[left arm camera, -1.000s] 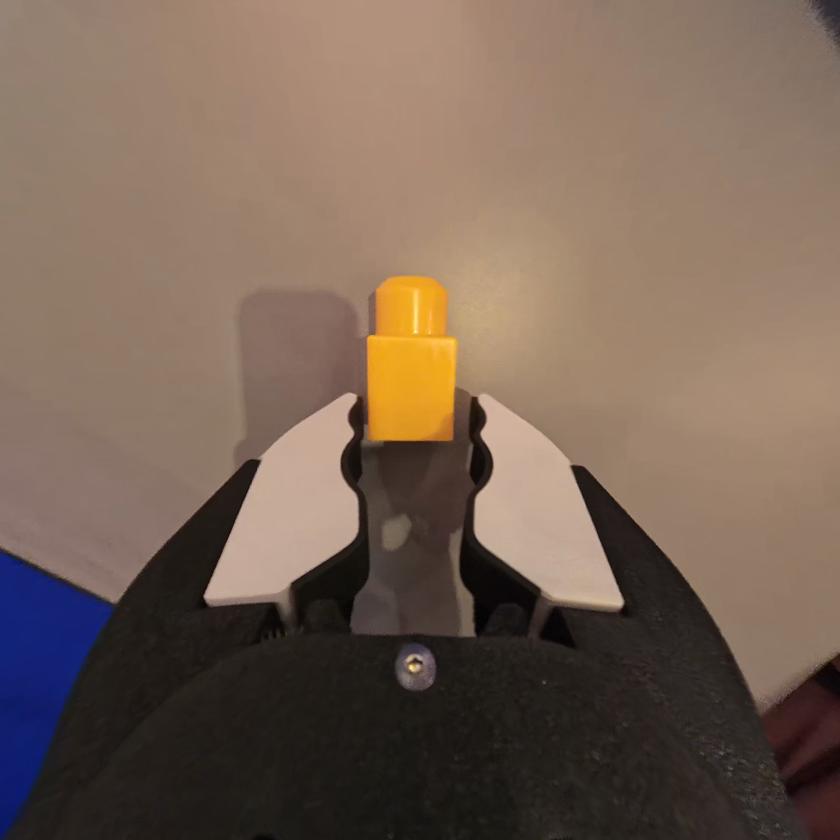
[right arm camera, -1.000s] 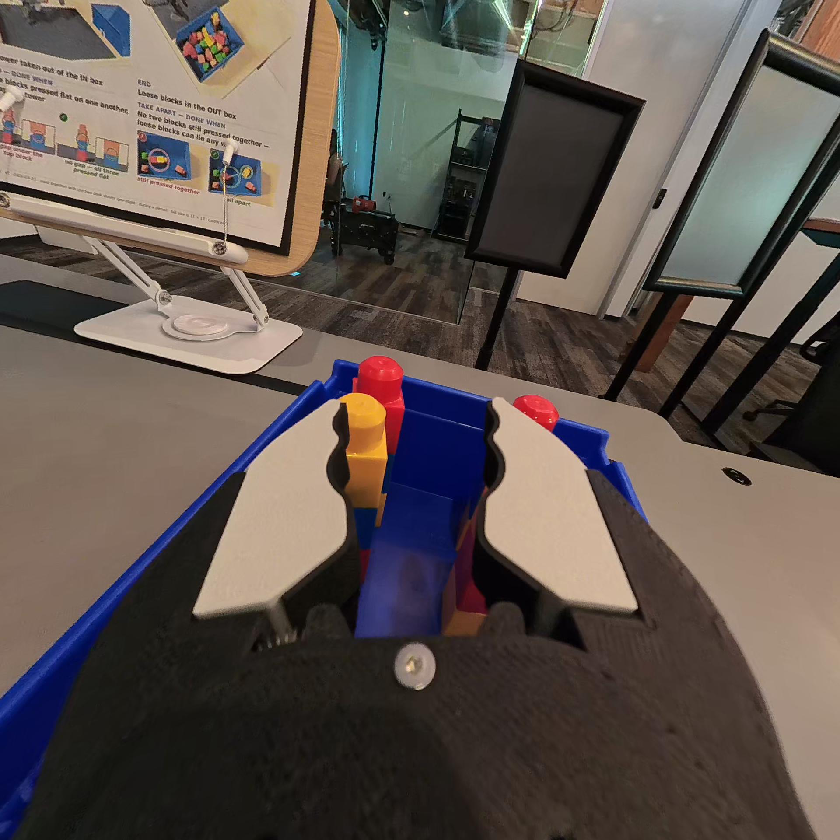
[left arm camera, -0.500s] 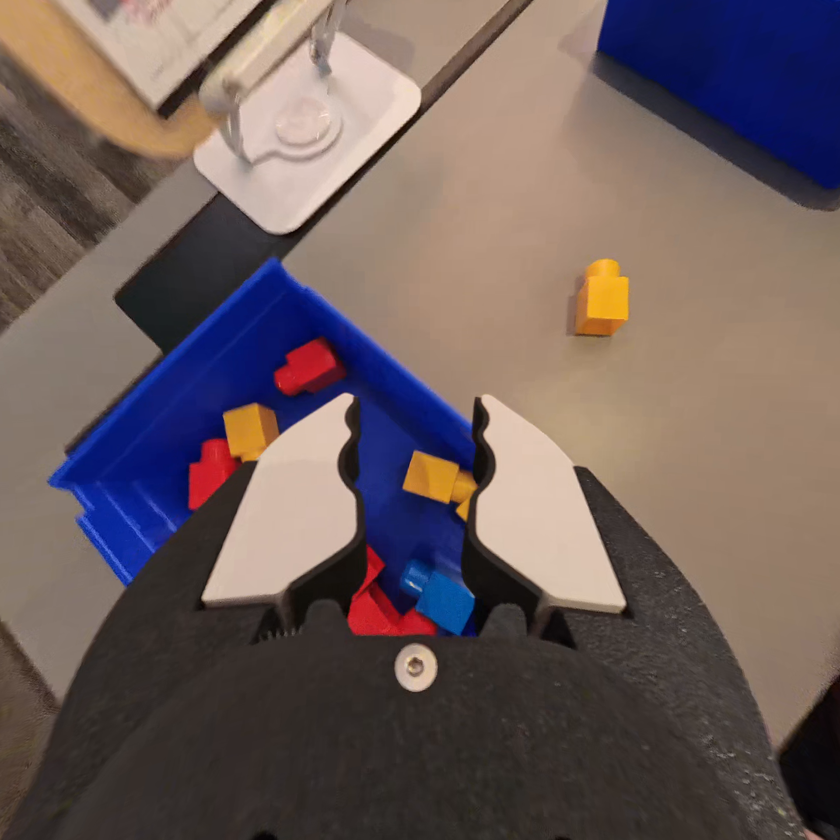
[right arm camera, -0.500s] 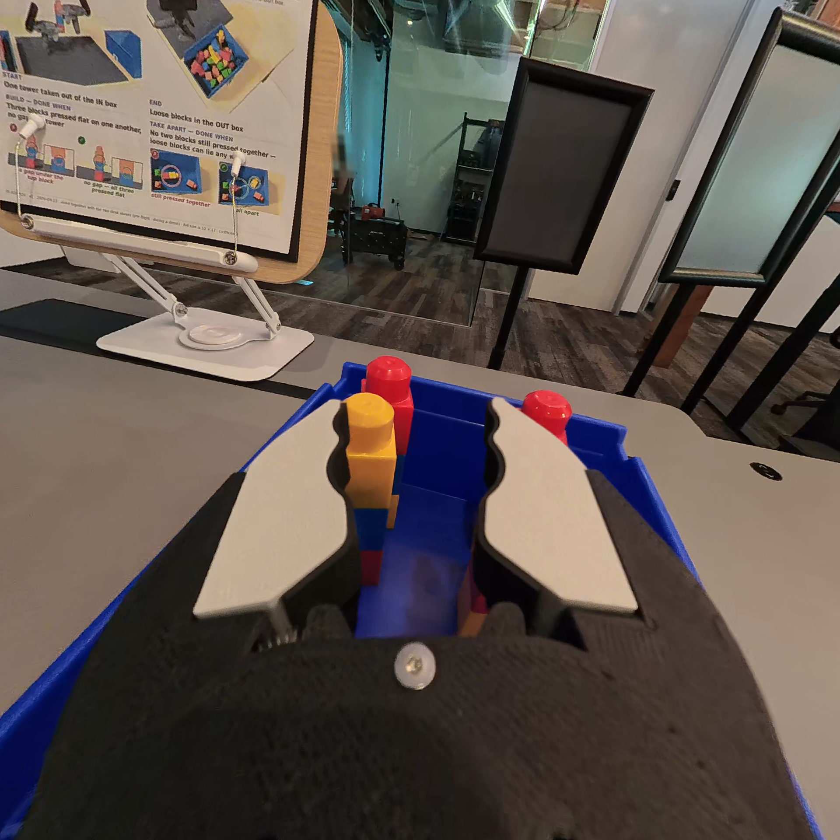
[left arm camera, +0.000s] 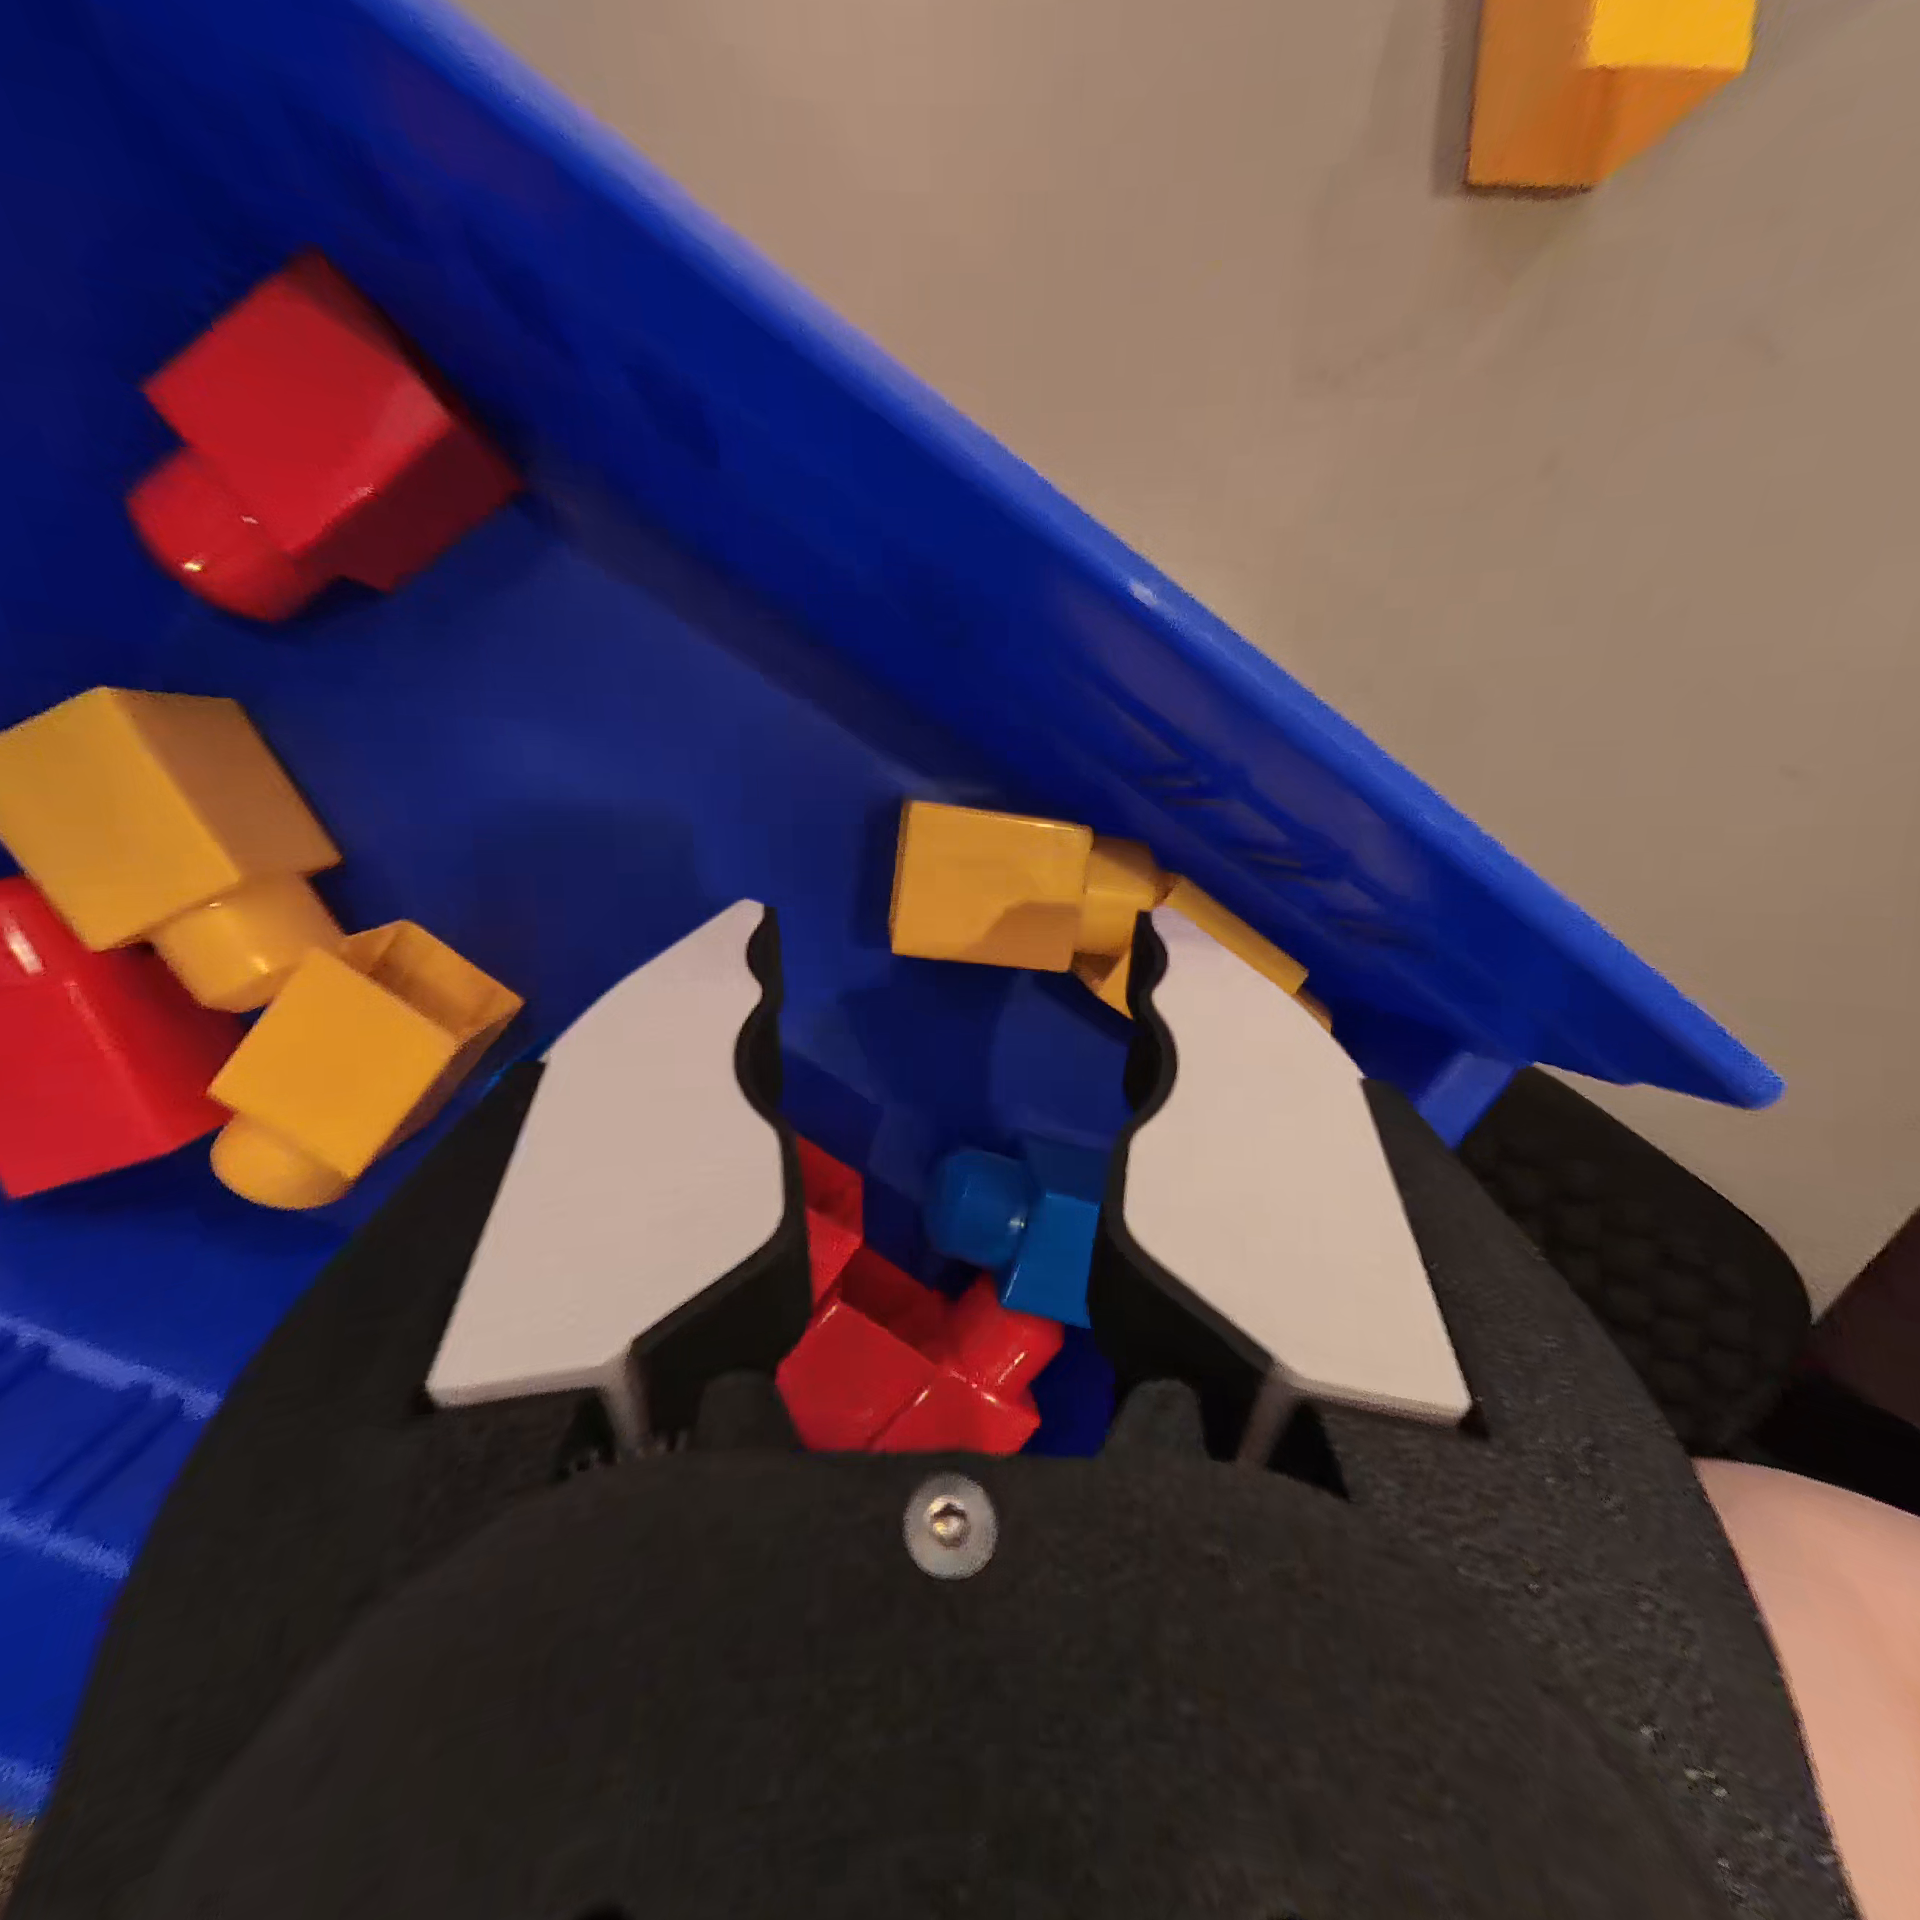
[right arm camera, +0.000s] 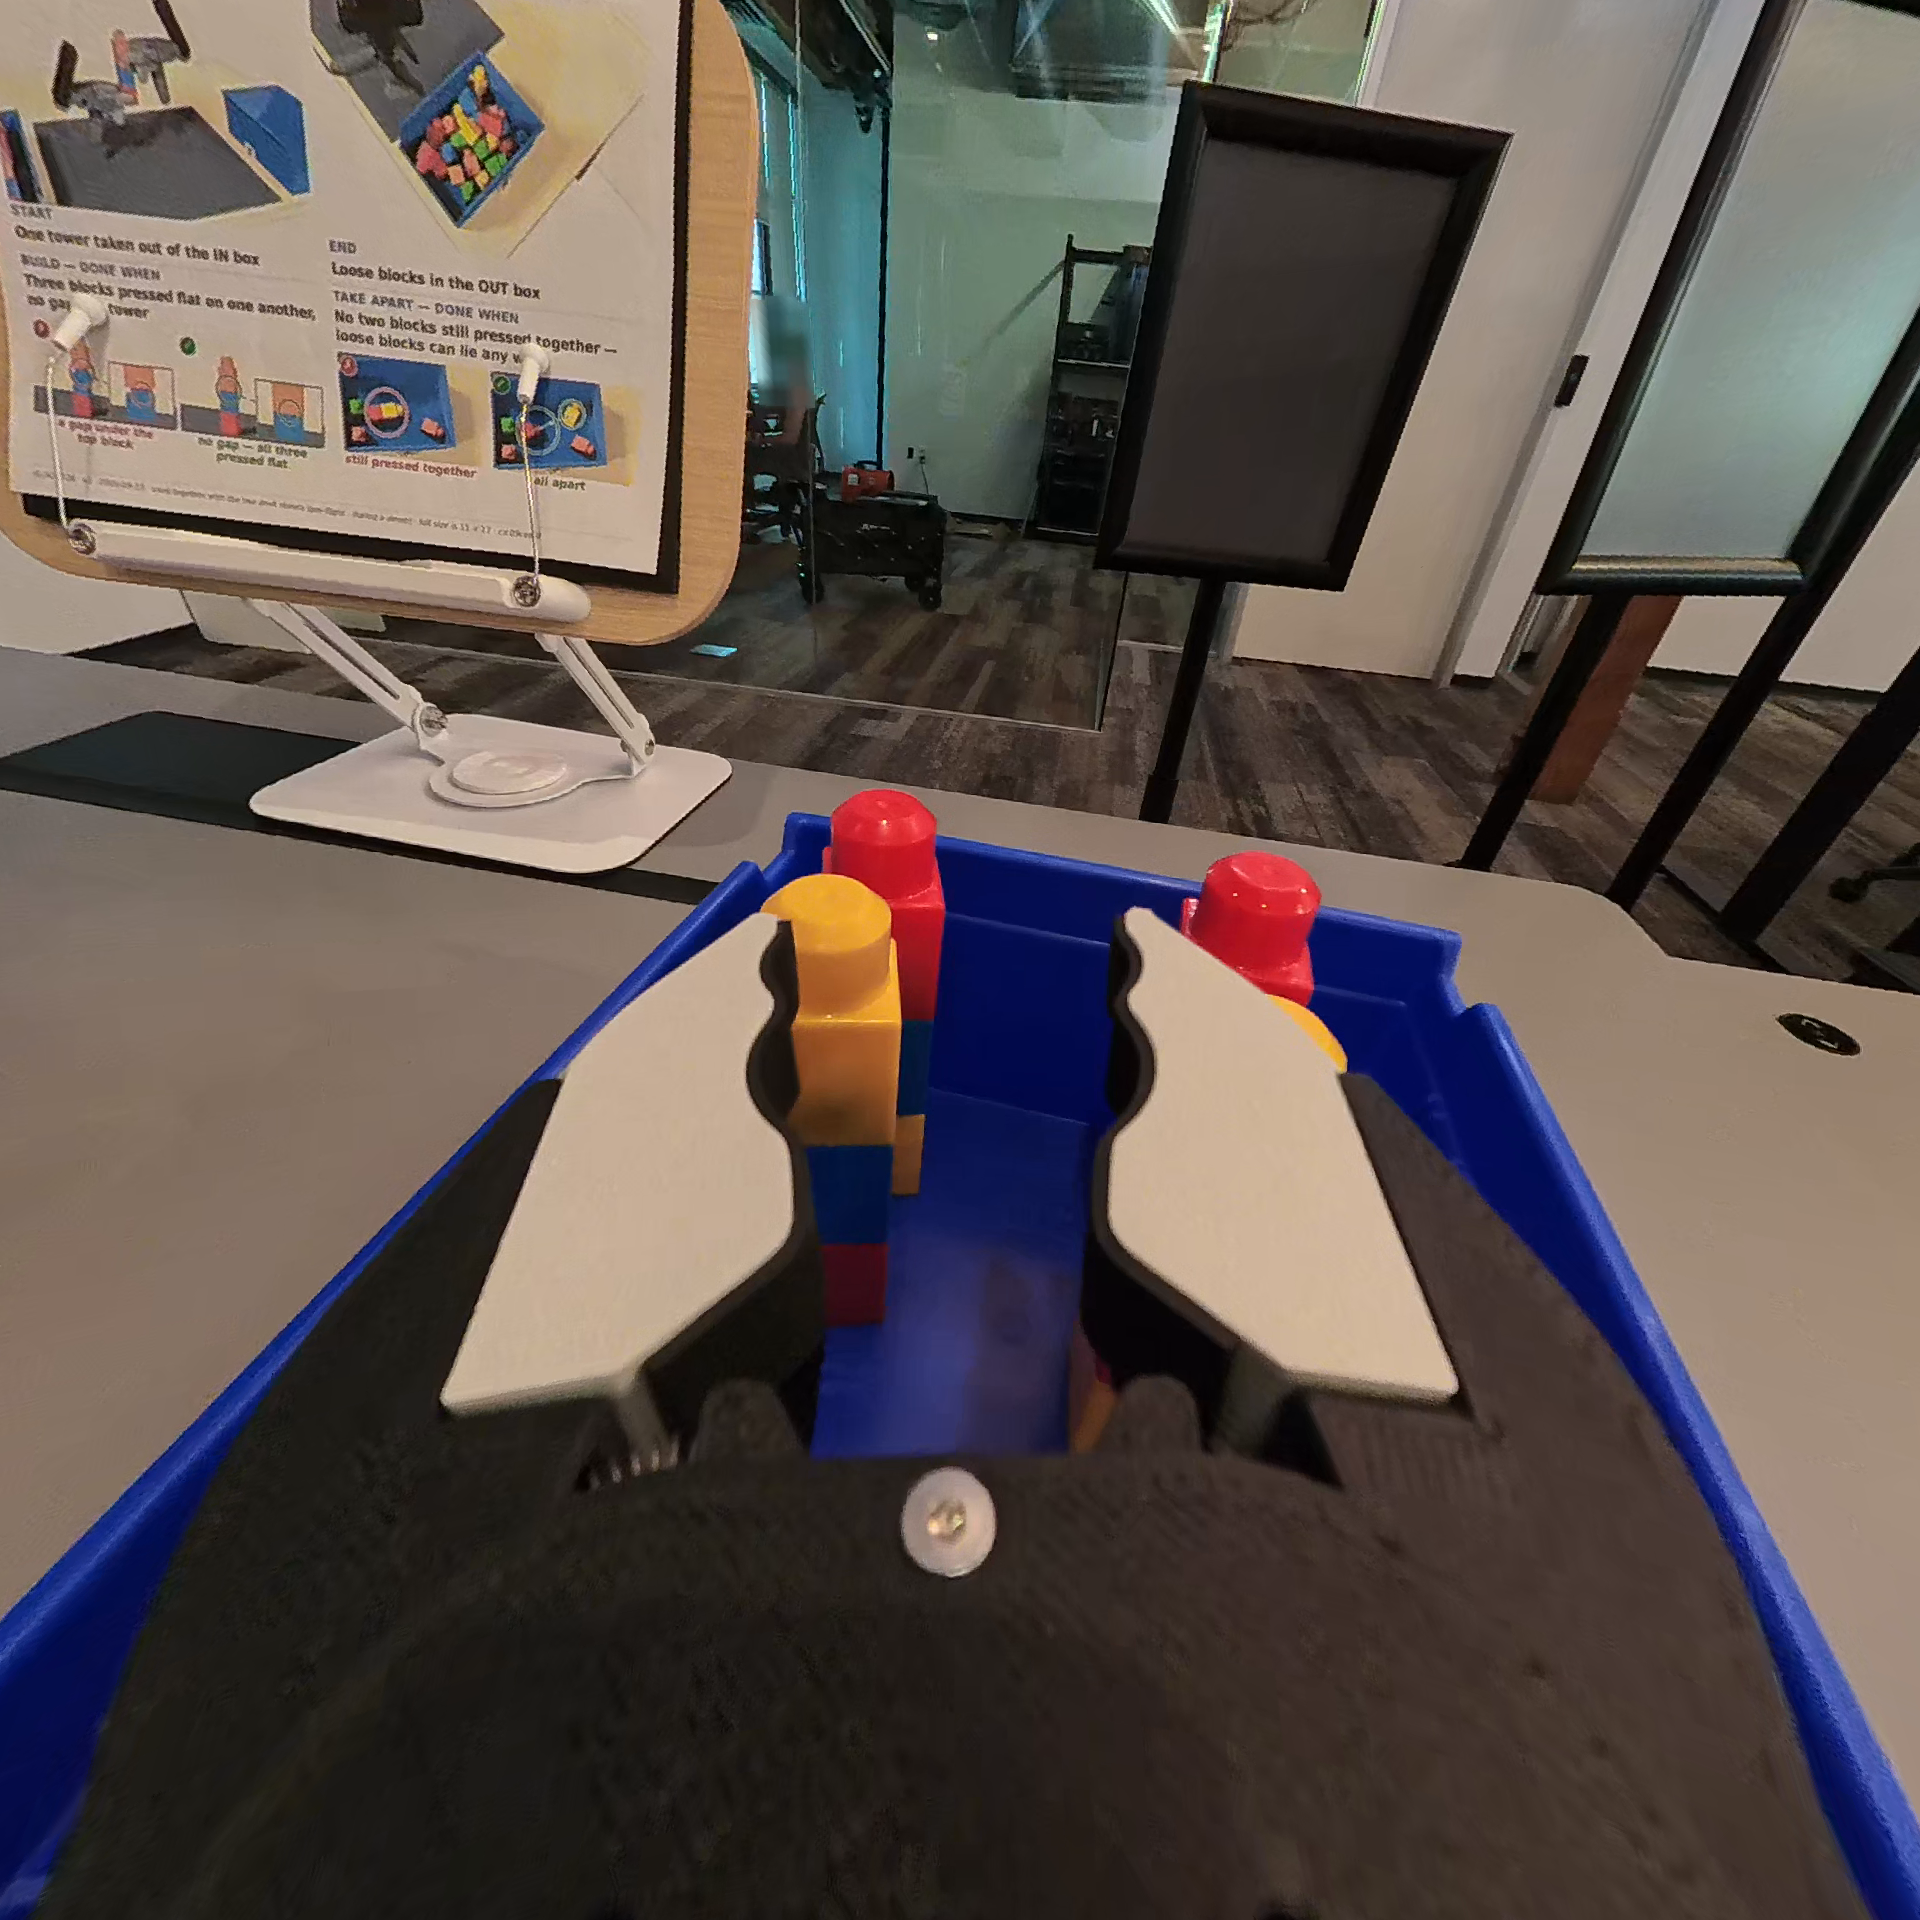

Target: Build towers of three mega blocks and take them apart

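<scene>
The left gripper (left arm camera: 951, 935) is open over the bin (left arm camera: 935, 582), a yellow block (left arm camera: 987, 888) at 1 o'clock. The right gripper (right arm camera: 945, 945) is open too, holding nothing, a tower (right arm camera: 847, 1091) at 9 o'clock.

So the right gripper (right arm camera: 940, 961), black body with pale grey finger plates, is hanging over a blue plastic bin (right arm camera: 1496, 1049) that's sitting on a grey tabletop (right arm camera: 260, 1039), jaws spread wide with nothing between them. Inside the bin, a yellow-blue-red block tower (right arm camera: 847, 1091) is standing just beside the left fingertip, a red-topped tower (right arm camera: 894, 873) is sitting right behind it, and another red-topped tower (right arm camera: 1252, 920) is standing at the bin's far right. Beyond the bin's far left corner, a white stand (right arm camera: 488, 790) is propping up a wooden board with an instruction sheet (right arm camera: 343, 260).
</scene>
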